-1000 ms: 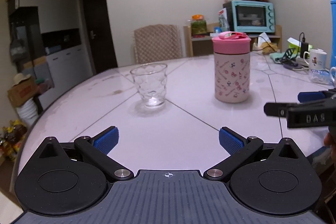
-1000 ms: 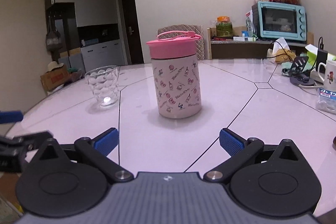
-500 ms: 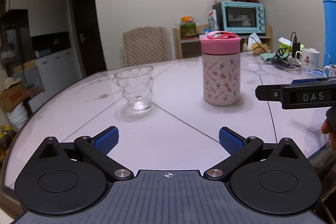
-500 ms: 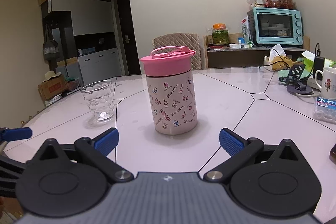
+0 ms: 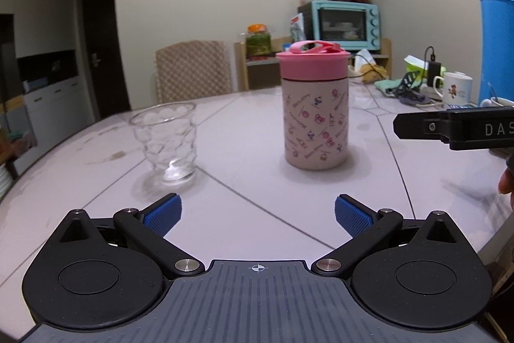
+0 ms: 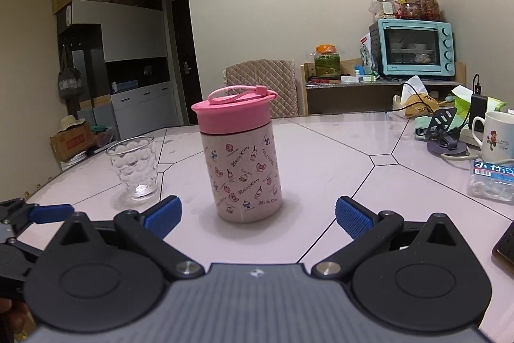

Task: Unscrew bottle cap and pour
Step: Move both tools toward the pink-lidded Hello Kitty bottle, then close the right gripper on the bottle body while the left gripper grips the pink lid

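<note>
A cream Hello Kitty bottle (image 5: 315,124) with a pink screw cap (image 5: 313,63) stands upright on the table, also in the right wrist view (image 6: 245,172) with its cap (image 6: 234,114). An empty clear glass (image 5: 165,143) stands to its left, also in the right wrist view (image 6: 135,167). My left gripper (image 5: 258,214) is open and empty, short of both. My right gripper (image 6: 258,214) is open and empty, close in front of the bottle. The right gripper's side shows at the right edge of the left wrist view (image 5: 456,129).
The pale tiled table (image 5: 244,169) curves away at left. A white mug (image 6: 496,132), a water bottle pack (image 6: 491,180), cables and a phone stand (image 6: 445,130) sit at right. A blue thermos (image 5: 496,40) stands far right. A chair (image 6: 260,85) stands behind the table.
Both grippers have moved forward and lower toward the table; the bottle and glass look larger. Both stay open.
</note>
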Motion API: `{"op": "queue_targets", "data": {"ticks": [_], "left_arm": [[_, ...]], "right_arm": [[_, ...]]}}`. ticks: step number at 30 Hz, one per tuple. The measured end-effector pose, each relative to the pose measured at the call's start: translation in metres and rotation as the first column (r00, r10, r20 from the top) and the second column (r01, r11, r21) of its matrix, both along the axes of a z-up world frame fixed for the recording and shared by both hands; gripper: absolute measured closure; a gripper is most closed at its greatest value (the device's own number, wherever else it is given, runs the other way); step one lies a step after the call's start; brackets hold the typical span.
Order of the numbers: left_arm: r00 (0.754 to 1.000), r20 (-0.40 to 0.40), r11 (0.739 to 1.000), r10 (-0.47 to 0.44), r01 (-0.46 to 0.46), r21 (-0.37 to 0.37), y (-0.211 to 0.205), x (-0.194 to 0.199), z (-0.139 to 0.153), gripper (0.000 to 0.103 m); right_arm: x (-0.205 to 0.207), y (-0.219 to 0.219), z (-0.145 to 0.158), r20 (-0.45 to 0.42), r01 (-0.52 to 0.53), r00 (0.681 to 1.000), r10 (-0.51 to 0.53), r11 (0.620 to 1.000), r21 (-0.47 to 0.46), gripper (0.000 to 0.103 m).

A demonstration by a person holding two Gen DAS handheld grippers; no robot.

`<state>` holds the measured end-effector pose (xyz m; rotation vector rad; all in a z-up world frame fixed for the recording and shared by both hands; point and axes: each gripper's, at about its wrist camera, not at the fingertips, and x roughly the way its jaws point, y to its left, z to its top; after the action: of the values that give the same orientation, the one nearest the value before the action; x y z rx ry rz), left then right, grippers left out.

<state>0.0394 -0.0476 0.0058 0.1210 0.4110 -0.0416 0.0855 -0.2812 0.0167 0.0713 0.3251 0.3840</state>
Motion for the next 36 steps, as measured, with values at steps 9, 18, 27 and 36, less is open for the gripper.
{"op": "queue_targets", "data": {"ticks": [9, 18, 27, 36], "left_arm": [[0.997, 0.031, 0.997, -0.074, 0.074, -0.003, 0.007, 0.022, 0.008, 0.000], [0.980, 0.055, 0.981, -0.193, 0.192, 0.020, -0.007, 0.048, 0.016, 0.000], [0.953, 0.050, 0.955, -0.297, 0.297, 0.019, -0.015, 0.082, 0.017, 0.000], [0.939, 0.038, 0.939, -0.343, 0.343, 0.004, -0.015, 0.111, 0.013, 0.000]], "right_arm": [[0.000, 0.005, 0.013, -0.001, 0.036, 0.999, -0.036, 0.999, -0.027, 0.000], [0.011, 0.011, 0.027, 0.009, 0.034, 0.999, -0.033, 0.999, -0.039, 0.000], [0.023, 0.017, 0.042, 0.025, 0.023, 0.999, -0.022, 0.998, -0.052, 0.000], [0.043, 0.024, 0.047, 0.005, -0.023, 1.000, 0.023, 0.998, -0.056, 0.000]]}}
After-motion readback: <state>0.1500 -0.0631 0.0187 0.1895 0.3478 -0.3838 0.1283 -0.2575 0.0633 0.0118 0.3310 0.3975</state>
